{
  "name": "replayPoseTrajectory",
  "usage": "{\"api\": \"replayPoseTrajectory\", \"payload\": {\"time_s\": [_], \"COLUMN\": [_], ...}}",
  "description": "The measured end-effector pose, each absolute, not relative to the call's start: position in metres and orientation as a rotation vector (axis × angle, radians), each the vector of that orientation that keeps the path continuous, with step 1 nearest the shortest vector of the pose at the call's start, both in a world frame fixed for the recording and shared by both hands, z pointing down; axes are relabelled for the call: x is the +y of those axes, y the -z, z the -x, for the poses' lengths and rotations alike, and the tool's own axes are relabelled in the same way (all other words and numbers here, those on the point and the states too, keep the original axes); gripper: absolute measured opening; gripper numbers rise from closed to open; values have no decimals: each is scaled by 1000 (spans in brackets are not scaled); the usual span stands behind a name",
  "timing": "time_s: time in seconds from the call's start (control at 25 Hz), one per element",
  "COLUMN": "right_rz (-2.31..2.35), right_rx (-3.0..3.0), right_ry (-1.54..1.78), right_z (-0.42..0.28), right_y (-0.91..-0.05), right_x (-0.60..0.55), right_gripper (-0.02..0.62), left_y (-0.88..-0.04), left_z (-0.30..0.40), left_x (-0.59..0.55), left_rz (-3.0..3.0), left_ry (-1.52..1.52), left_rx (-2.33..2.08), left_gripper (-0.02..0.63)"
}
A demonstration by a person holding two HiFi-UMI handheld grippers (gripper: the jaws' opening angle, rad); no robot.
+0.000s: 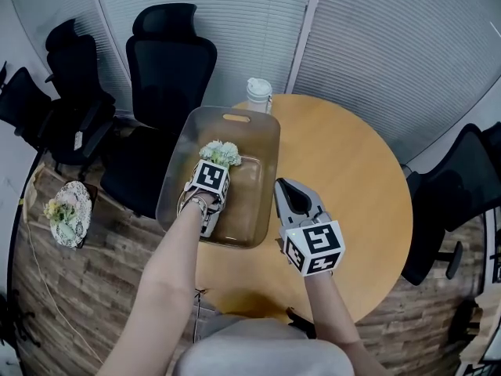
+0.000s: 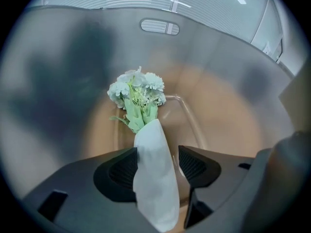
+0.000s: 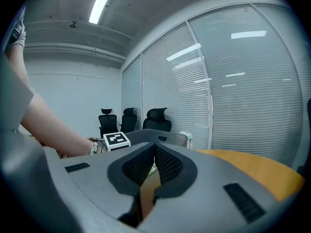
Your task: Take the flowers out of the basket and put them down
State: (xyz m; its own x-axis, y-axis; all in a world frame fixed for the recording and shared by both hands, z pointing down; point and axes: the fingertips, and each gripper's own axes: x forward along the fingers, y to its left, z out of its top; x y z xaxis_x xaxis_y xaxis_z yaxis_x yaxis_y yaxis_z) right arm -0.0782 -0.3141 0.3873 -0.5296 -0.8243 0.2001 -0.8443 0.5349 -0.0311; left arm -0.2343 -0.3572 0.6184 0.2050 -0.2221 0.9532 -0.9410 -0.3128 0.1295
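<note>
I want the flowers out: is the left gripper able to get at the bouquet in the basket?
Likely yes: the left gripper is down inside the basket, and the bouquet has its white wrap between the open fingers, with nothing blocking.

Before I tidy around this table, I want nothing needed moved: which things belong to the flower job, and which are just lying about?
Job: flowers in white wrap, between the jaws of the open left hand-held gripper; grey basket holding them; round table.
Lying about: white-capped bottle at the table's far edge; black office chairs.
</note>
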Motion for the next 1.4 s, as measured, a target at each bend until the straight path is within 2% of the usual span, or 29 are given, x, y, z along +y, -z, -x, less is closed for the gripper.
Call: {"api": "replayPoseTrajectory", "payload": {"time_s": [0.12, 0.84, 1.4], "right_rz": [-1424, -1458, -1471], "right_rx": [-2605, -2574, -2560], "right_ry": [-181, -246, -273], "right_z": [79, 71, 68], "right_y": [-389, -410, -417], "right_x": [-314, -320, -320], "right_gripper": [25, 25, 25], "left_y": [-625, -657, -666], "left_z": [238, 253, 245], "left_x": [-354, -348, -362], "left_rz": [-1663, -1541, -1560], "left_ry": [-1186, -1381, -1190], "left_rx": [-1086, -1025, -1099], "left_gripper": [302, 325, 350]}}
